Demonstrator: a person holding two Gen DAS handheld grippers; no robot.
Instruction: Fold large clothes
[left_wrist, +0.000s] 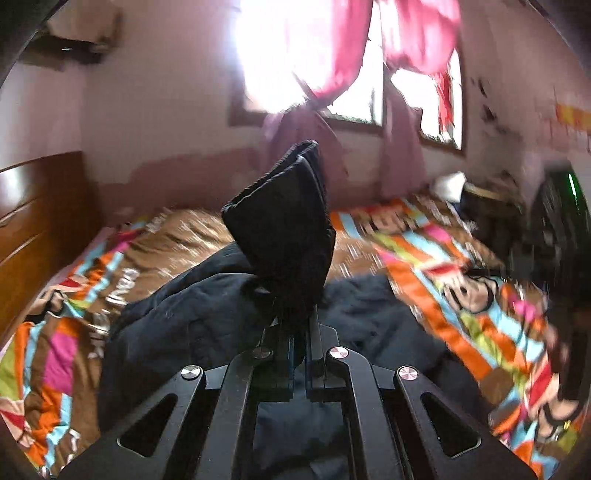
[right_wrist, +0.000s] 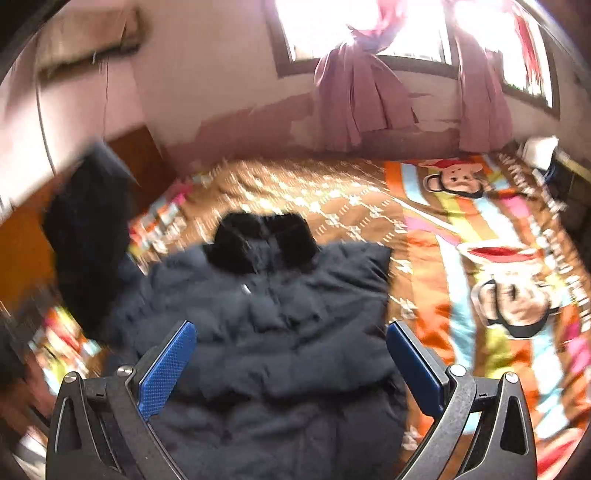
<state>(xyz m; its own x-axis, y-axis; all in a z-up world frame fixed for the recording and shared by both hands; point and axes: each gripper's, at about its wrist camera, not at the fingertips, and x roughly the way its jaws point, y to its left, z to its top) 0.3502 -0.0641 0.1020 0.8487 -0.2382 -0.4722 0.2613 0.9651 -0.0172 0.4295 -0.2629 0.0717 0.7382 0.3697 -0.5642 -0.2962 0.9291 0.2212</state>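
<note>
A dark navy puffer jacket (right_wrist: 280, 317) lies on the bed, its black fur collar (right_wrist: 258, 236) at the far end. My left gripper (left_wrist: 301, 321) is shut on the jacket's sleeve cuff (left_wrist: 284, 221), which stands up above the jaws. The raised sleeve also shows in the right wrist view (right_wrist: 88, 229) at the left, blurred. My right gripper (right_wrist: 291, 354) is open and empty, hovering over the jacket's lower body, with blue pads (right_wrist: 166, 369) either side of it.
The bed carries a bright striped cartoon-monkey cover (right_wrist: 480, 258). A wooden headboard (left_wrist: 33, 229) stands at the left. A window with pink curtains (right_wrist: 362, 92) is behind the bed. Dark clutter (left_wrist: 554, 221) sits at the bed's right side.
</note>
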